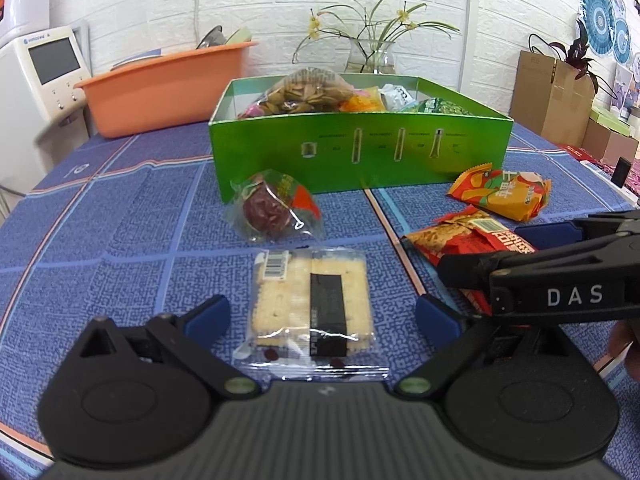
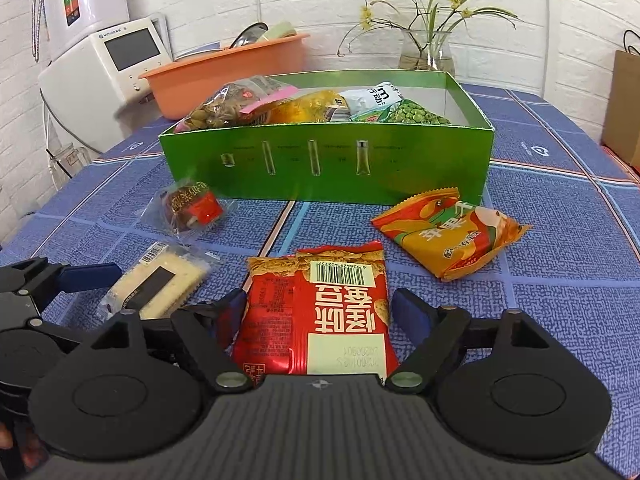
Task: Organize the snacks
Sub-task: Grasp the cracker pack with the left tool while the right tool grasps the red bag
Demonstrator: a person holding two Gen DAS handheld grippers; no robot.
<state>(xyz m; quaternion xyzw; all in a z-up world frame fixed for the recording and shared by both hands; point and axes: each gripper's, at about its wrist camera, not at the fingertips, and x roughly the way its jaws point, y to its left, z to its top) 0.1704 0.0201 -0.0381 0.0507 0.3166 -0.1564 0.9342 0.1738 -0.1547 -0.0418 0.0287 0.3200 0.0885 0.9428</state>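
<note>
Cracker pack [image 1: 312,304] and red packet [image 2: 320,312] lie between wide-spread left tongs [image 1: 324,316] and right tongs [image 2: 320,314], edges untouched.

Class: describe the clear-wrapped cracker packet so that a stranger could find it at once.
Start at the open green cardboard box on the blue checked tablecloth. In front lie four loose snacks; the clear-wrapped square cracker packet sits between the open left gripper fingers. Only it shows pale crackers and a black stripe.

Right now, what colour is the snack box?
Bright green outside, pale inside; the snack box shows best in the right wrist view.

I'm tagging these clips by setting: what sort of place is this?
Probably a home kitchen or dining corner: a clothed table, a countertop water dispenser, an orange wash basin holding dishes, and a flower vase.
</note>
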